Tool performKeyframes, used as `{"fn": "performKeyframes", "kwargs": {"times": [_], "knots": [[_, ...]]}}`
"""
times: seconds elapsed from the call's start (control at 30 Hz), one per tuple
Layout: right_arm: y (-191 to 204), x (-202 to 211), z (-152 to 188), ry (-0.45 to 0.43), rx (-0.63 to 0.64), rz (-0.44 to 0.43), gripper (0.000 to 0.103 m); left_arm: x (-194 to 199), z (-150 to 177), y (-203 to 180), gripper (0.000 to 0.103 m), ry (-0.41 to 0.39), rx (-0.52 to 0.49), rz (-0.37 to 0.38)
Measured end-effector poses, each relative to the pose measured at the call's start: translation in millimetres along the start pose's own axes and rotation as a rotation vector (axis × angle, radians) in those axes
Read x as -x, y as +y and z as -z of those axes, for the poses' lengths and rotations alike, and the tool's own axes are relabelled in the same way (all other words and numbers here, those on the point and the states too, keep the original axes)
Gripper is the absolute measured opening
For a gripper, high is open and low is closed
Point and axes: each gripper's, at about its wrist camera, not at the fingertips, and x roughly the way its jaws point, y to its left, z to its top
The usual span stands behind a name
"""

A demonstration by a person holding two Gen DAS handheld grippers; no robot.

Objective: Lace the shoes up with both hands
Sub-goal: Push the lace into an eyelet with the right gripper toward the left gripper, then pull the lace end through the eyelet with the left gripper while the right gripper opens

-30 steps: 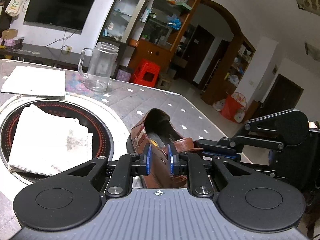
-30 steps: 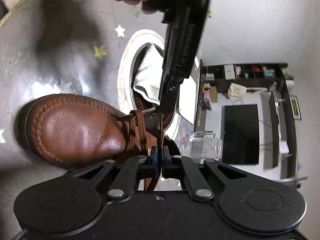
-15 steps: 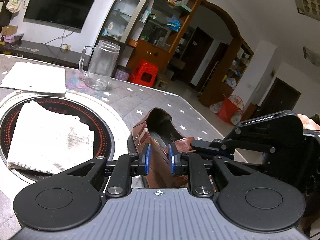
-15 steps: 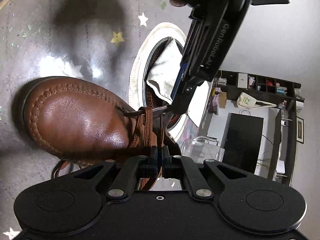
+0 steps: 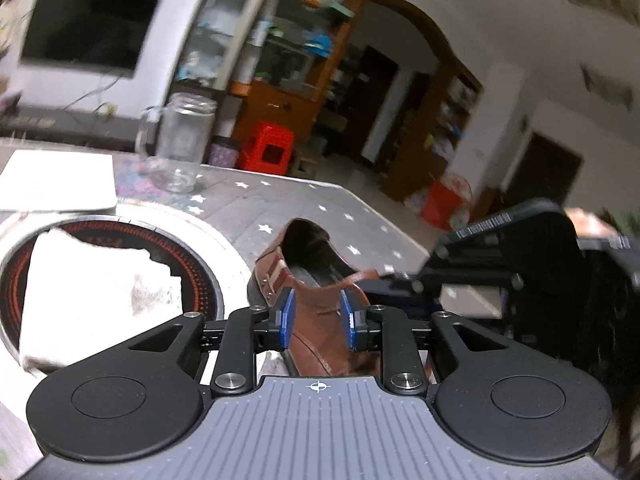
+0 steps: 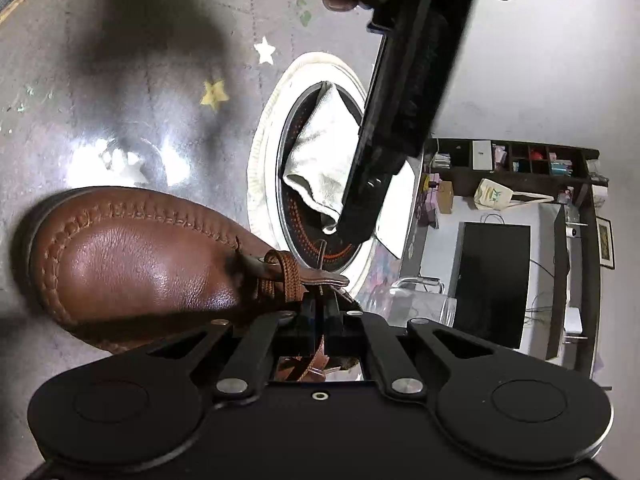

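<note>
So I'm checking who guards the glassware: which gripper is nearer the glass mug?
Left. The left gripper hovers open over the shoe, facing the glass mug; the right gripper sits across the shoe, clamping the lace.

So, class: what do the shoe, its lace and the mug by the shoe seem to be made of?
Shoe: probably polished brown leather, glossy with a grained, stitched toe.
Lace: likely woven fabric cord, braided texture.
Mug: clear glass or possibly plastic, see-through with a handle.

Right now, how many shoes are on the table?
1: a brown leather shoe near the table's edge, beside the round burner. A second could be hidden behind the grippers.
</note>
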Motion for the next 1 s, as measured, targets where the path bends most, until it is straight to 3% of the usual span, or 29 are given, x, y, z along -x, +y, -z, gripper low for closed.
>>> {"fn": "performKeyframes", "kwargs": {"times": [0.3,0.4,0.57,0.7,0.73,0.8,0.87,1.0], "knots": [[-1,0,-1,-0.008,-0.016,0.014,0.004,-32,-4,-41,0.024,0.130,-0.517,-0.050],[-2,0,0,-0.009,-0.018,0.018,0.004,-40,-2,-46,0.024,0.167,-0.628,-0.047],[-2,0,-1,-0.015,-0.019,0.026,0.004,-48,0,-45,0.009,0.201,-0.715,-0.035],[-4,0,0,-0.004,-0.035,0.034,0.005,-51,6,-48,0.005,0.198,-0.746,-0.051],[-5,0,0,0.002,-0.045,0.036,0.007,-52,7,-48,0.005,0.196,-0.734,-0.062],[-6,3,1,0.003,-0.064,0.049,0.032,-51,10,-50,0.005,0.188,-0.690,-0.105],[-7,11,2,0.008,-0.105,0.081,0.041,-49,12,-54,0.005,0.175,-0.657,-0.144],[-7,25,3,0.028,-0.184,0.112,0.047,-47,15,-60,0.004,0.144,-0.572,-0.265]]}}
